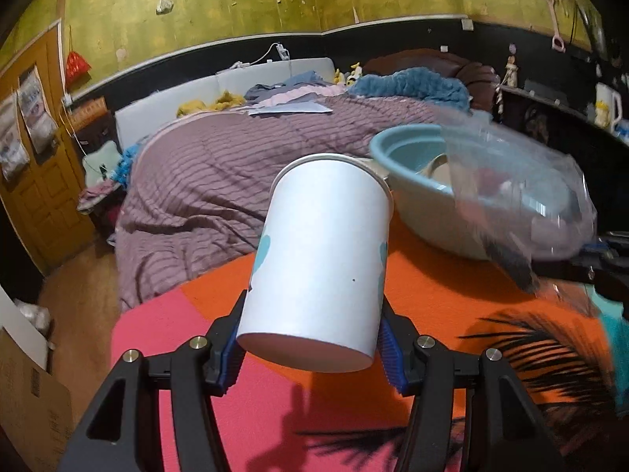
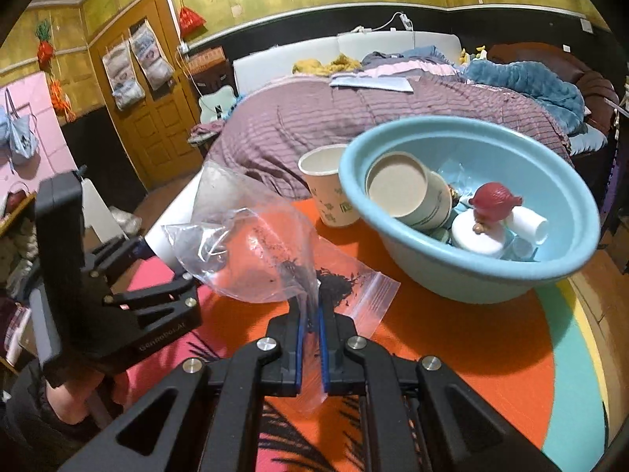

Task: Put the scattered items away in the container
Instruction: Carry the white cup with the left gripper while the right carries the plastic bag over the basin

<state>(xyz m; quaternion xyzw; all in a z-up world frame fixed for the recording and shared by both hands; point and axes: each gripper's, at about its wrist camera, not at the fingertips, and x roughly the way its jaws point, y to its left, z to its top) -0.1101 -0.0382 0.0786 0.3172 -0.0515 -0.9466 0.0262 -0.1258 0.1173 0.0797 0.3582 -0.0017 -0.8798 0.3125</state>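
Observation:
My left gripper (image 1: 310, 338) is shut on a white paper cup (image 1: 318, 259), held lifted above the colourful mat, its mouth pointing toward the light blue basin (image 1: 397, 145). My right gripper (image 2: 310, 314) is shut on a clear zip bag (image 2: 255, 251) holding dark loose bits; the bag also shows blurred in the left wrist view (image 1: 519, 196). The basin (image 2: 432, 275) holds a paper cup on its side (image 2: 409, 192), a red-headed figurine (image 2: 491, 200) and white items. Another paper cup (image 2: 326, 192) stands upright just left of the basin.
The mat (image 2: 464, 338) is orange, pink and teal with black leaf prints. The left gripper body (image 2: 98, 275) sits at the left in the right wrist view. A bed with a purple cover (image 1: 236, 173) lies beyond the mat. A wooden door (image 2: 157, 98) is at the back left.

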